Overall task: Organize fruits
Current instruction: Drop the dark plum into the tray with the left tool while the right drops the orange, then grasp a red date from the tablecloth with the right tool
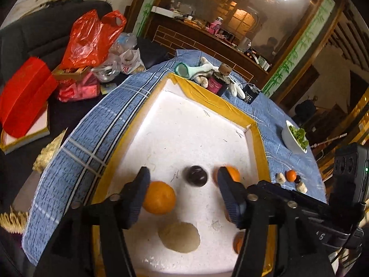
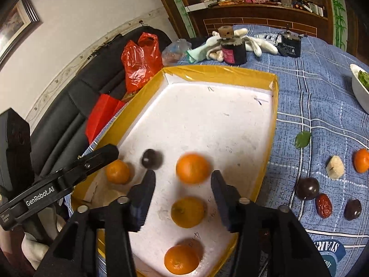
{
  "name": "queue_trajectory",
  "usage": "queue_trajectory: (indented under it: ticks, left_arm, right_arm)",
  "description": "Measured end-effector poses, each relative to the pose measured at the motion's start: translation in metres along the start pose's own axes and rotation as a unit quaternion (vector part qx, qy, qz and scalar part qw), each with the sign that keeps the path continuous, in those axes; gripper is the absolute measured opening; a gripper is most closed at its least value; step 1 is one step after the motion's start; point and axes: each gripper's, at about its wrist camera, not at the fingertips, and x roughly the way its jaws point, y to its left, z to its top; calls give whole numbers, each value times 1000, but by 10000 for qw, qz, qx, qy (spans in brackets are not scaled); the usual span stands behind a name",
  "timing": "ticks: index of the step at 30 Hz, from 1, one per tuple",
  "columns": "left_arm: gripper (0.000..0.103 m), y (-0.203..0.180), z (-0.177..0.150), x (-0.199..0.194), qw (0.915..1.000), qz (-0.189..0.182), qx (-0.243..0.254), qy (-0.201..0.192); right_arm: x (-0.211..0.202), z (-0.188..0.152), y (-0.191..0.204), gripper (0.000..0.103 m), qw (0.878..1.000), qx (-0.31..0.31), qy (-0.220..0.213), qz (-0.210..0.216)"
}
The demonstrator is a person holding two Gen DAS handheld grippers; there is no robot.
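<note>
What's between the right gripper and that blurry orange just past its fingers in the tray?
Nothing visible. The right gripper is open over the tray, and the blurry orange sits just beyond its fingertips with only bare white tray floor around it. The dark fruit lies off to the left.

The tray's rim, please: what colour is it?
Yellow-gold tape on the tray's rim; right wrist view shows it best.

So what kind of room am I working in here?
Probably a lived-in home dining or living room: a table under a blue plaid cloth, a dark sofa piled with shopping bags, and a cluttered wooden counter behind.
</note>
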Motion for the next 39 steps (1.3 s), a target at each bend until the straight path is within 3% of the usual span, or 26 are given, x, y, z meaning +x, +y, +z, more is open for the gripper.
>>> queue_trajectory:
  ticks: [3,7,13,16,22,24,26,28,31,34,39]
  left_arm:
    - [67,4,-3,-12,9998,-67,-173,-53]
    - [80,6,-9,-30,9990,-137,-360,-239]
    - [80,-14,-24,-28,9984,-441,-337,-95]
    - [80,-26,-29,-26,9988,-467,-171,-20]
    - [80,-44,-34,-26,9990,-430,111,54]
    - [80,-45,-33,-25,9990,-430,126,67]
    - [80,-49,-34,-23,9989,-423,171,92]
    - [80,-53,-35,-19,9988,-427,218,137]
    - [80,-58,-35,-16,9985,-423,290,195]
    - [80,-65,-36,-15,9981,-414,403,215]
    - [80,-88,-42,-12,9957,-476,738,292]
  right_arm:
    - [-24,2,-4,56,9996,4,-282,-1]
    - [-64,-7,-32,59,9977,169,-602,-263]
    - [-75,-41,-75,59,9965,457,-369,-596]
    - [-60,-55,-71,59,9968,147,-208,-763]
    - [-37,-65,-45,58,9884,-1074,-179,-1057]
    - [-30,-68,-41,52,9850,-1332,-71,-1095]
    - [-20,-69,-43,38,9853,-1385,109,-995]
    - [-15,-67,-44,36,9858,-1385,149,-936]
    - [-15,-66,-45,24,9872,-1282,179,-936]
    - [-23,-67,-52,24,9904,-1036,136,-908]
    - [-70,-73,-82,24,9962,-283,-359,-741]
